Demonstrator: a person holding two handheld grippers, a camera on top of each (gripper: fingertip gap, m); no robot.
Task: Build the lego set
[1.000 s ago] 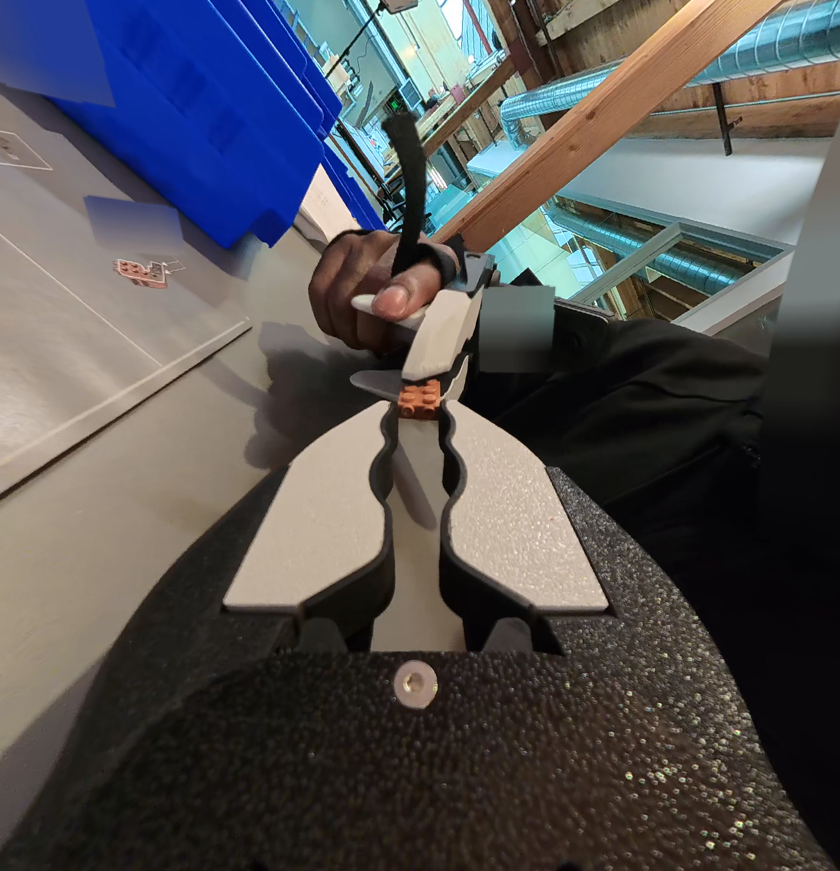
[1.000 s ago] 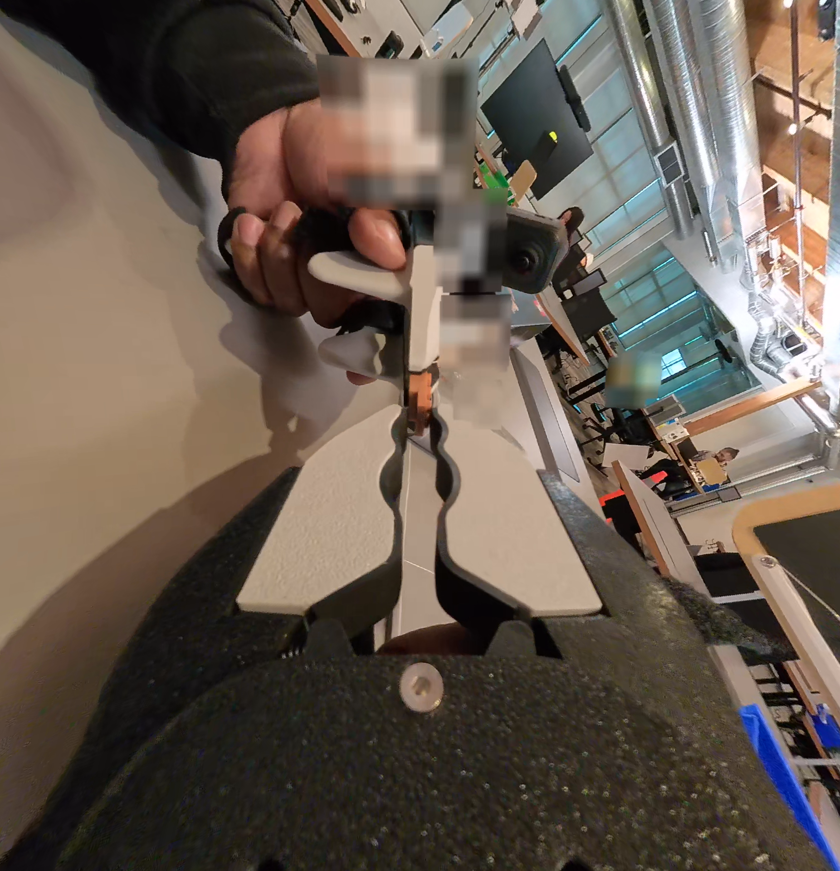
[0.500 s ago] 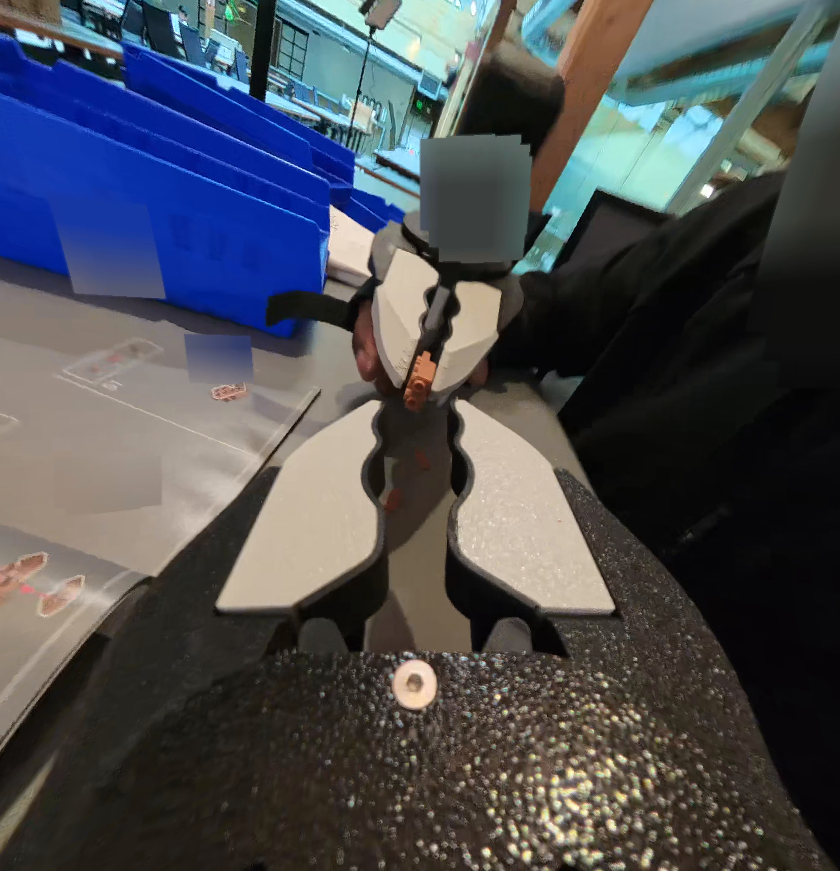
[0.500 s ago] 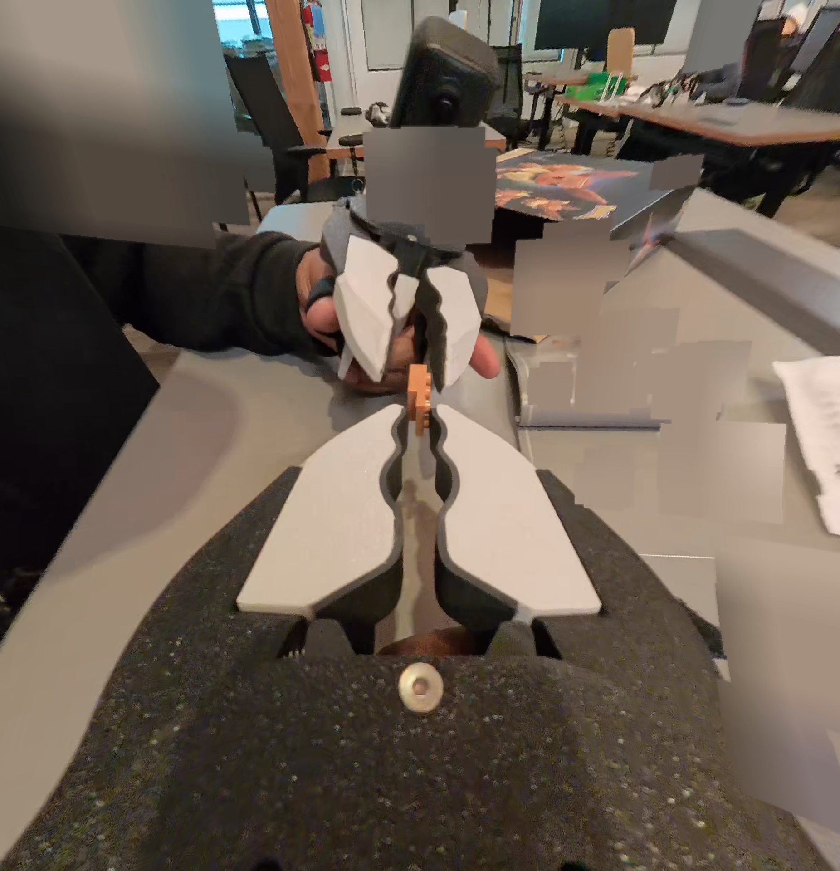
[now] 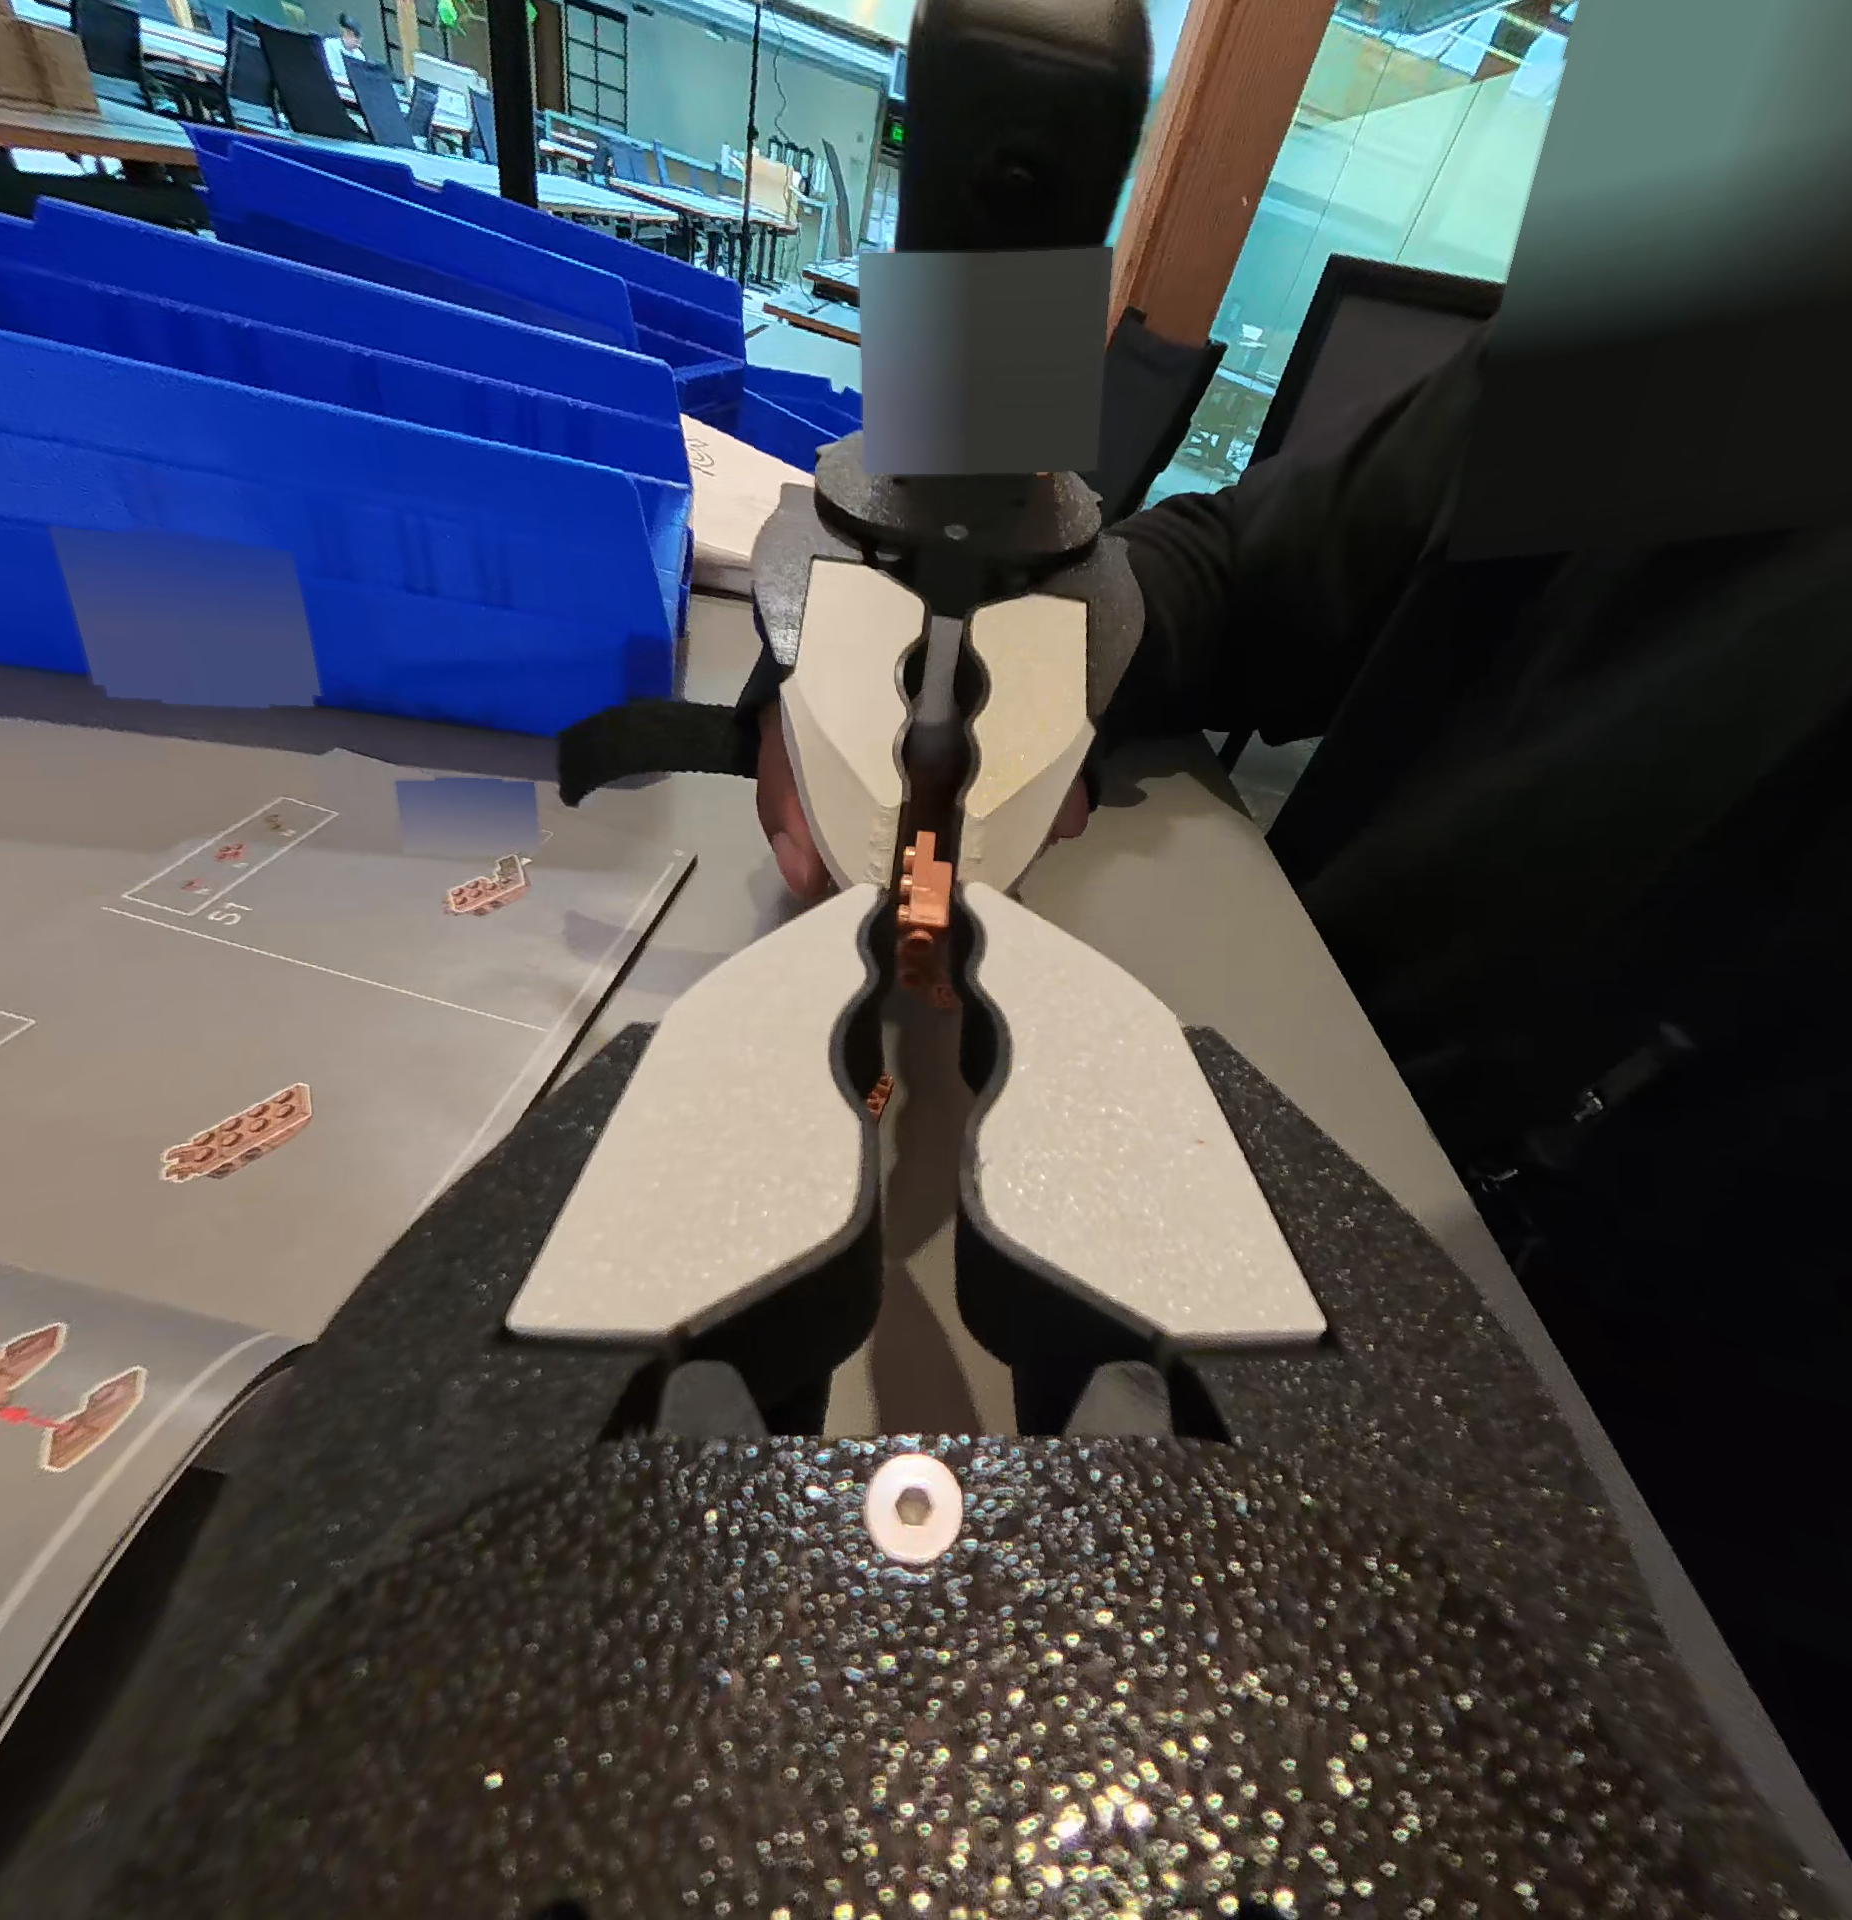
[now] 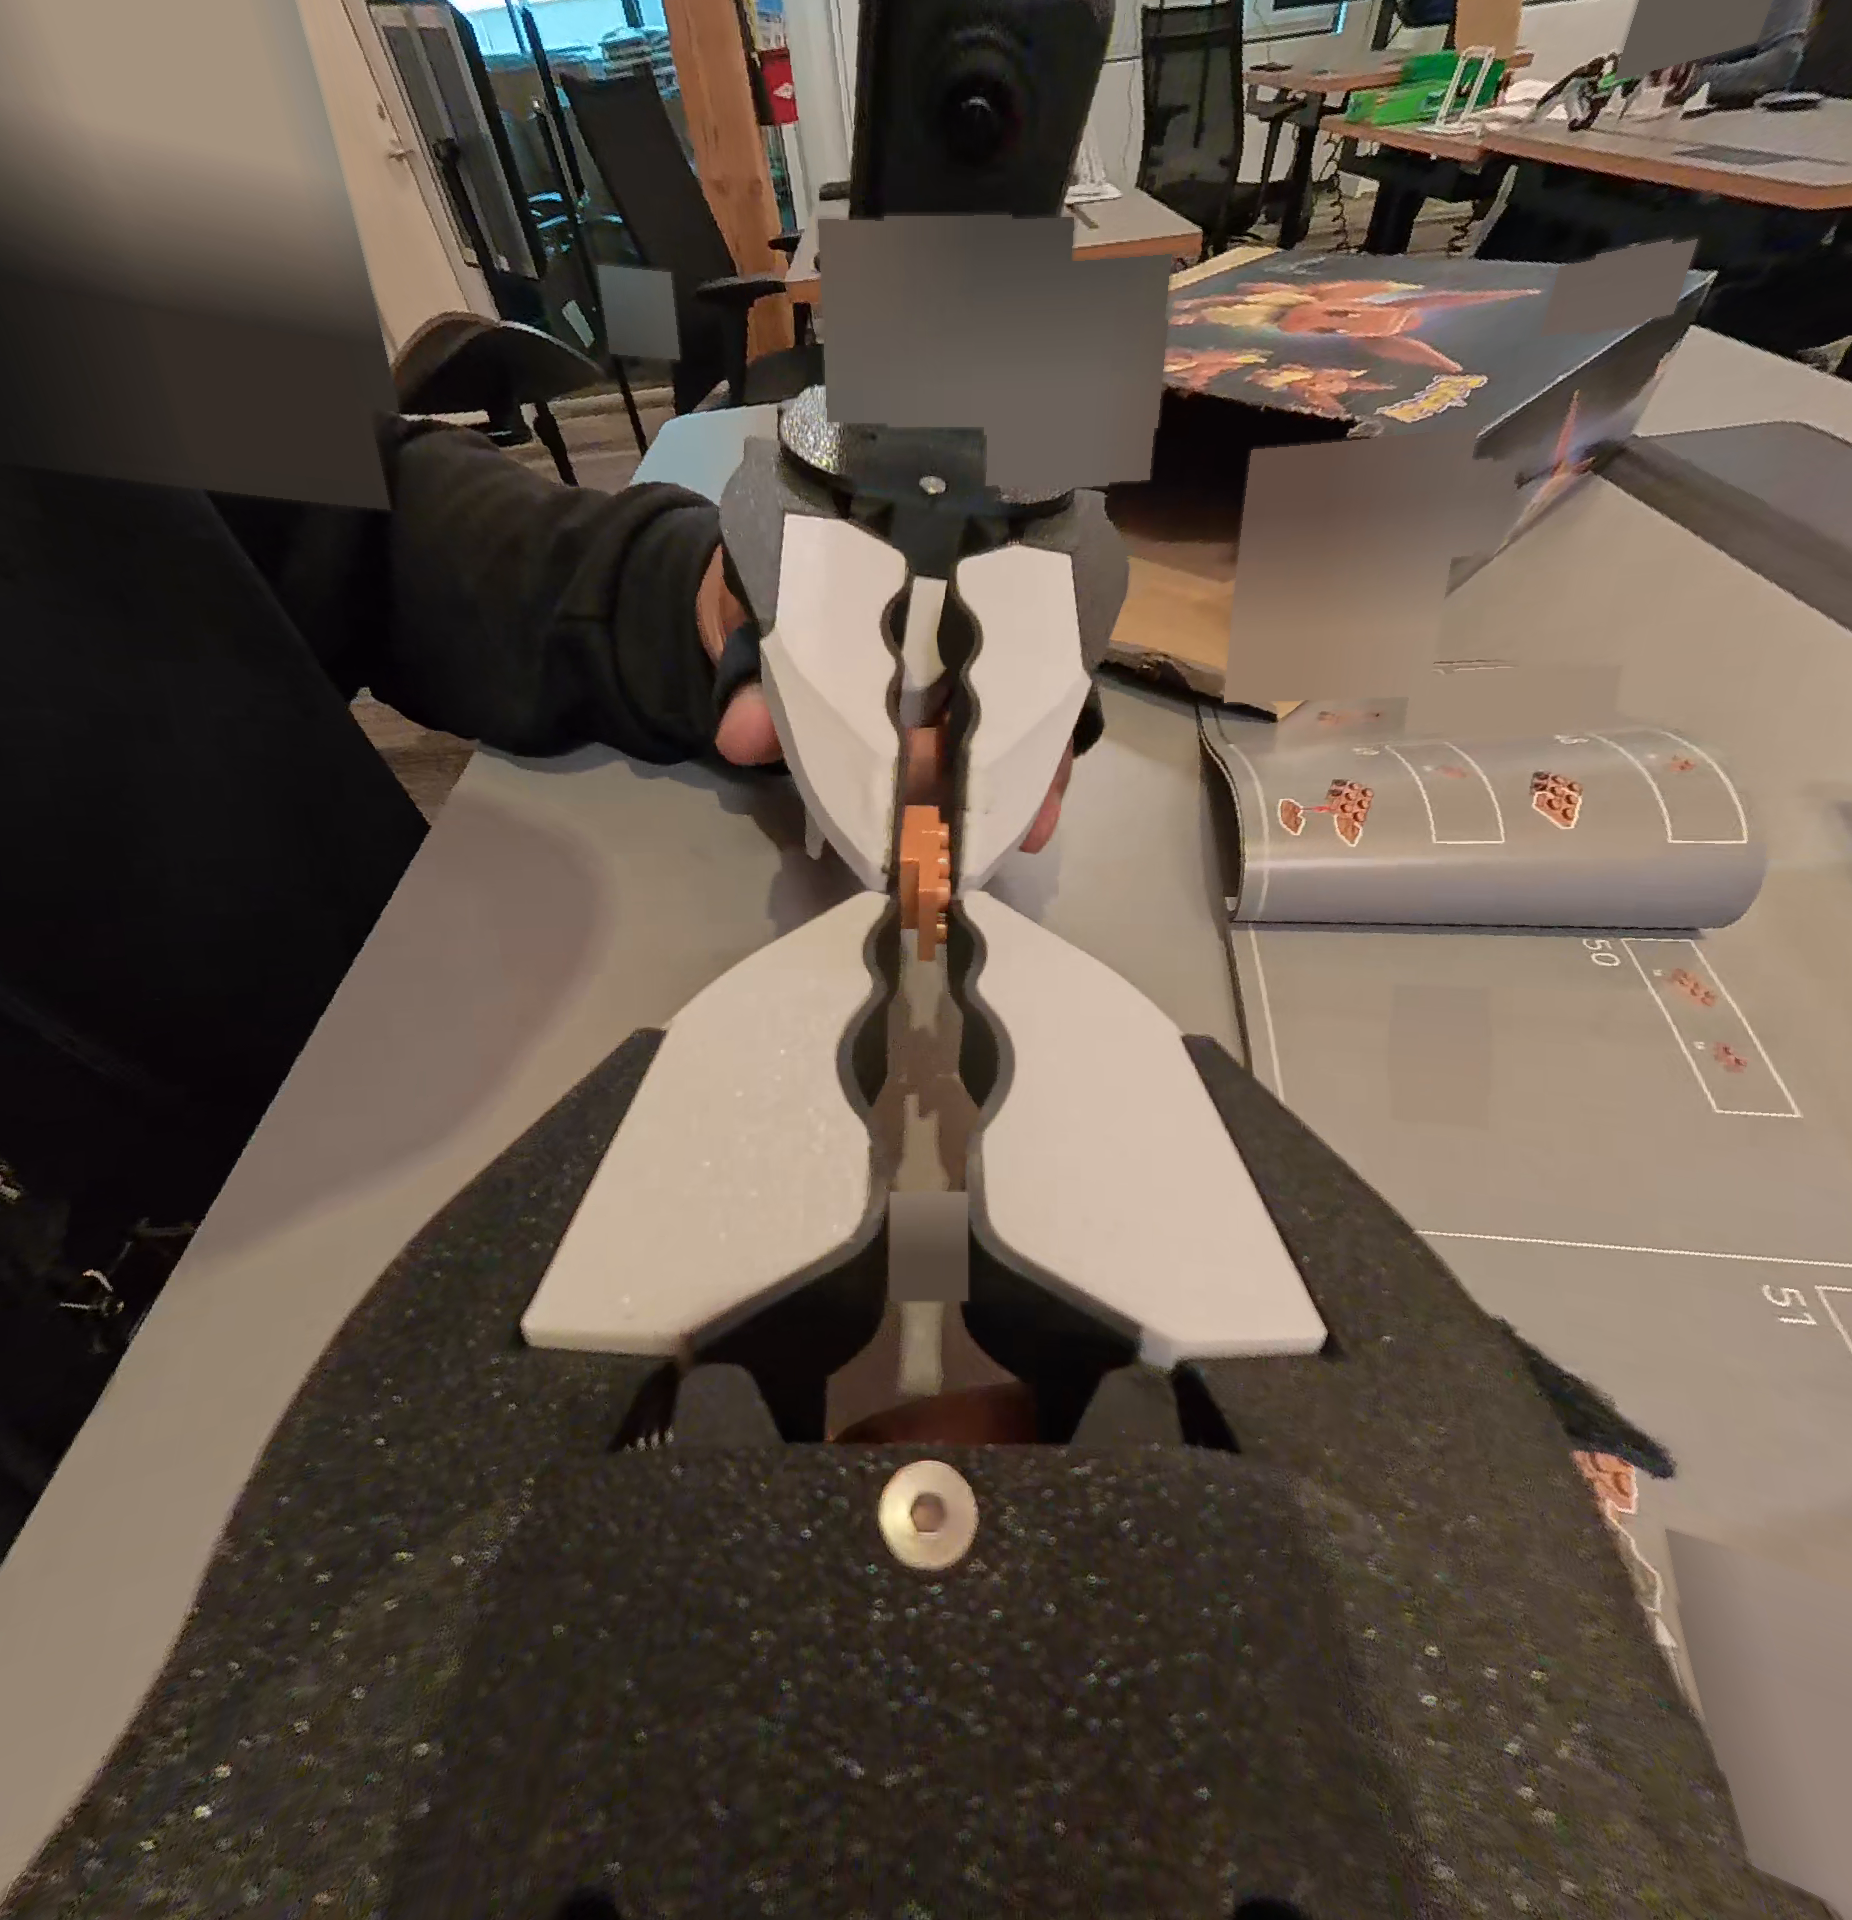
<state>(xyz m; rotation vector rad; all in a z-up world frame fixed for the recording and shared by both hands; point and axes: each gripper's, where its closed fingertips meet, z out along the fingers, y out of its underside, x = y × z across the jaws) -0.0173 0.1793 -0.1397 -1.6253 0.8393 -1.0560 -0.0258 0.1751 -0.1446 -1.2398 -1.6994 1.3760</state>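
The left gripper, its jaws spread a moment ago, is now pinching the orange brick at twelve o'clock. The right gripper is pinching the brick too, above the surface.

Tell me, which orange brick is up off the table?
The orange brick between left gripper and right gripper; the smaller orange bits lie on the table.

Step numbers on open instruction booklet.
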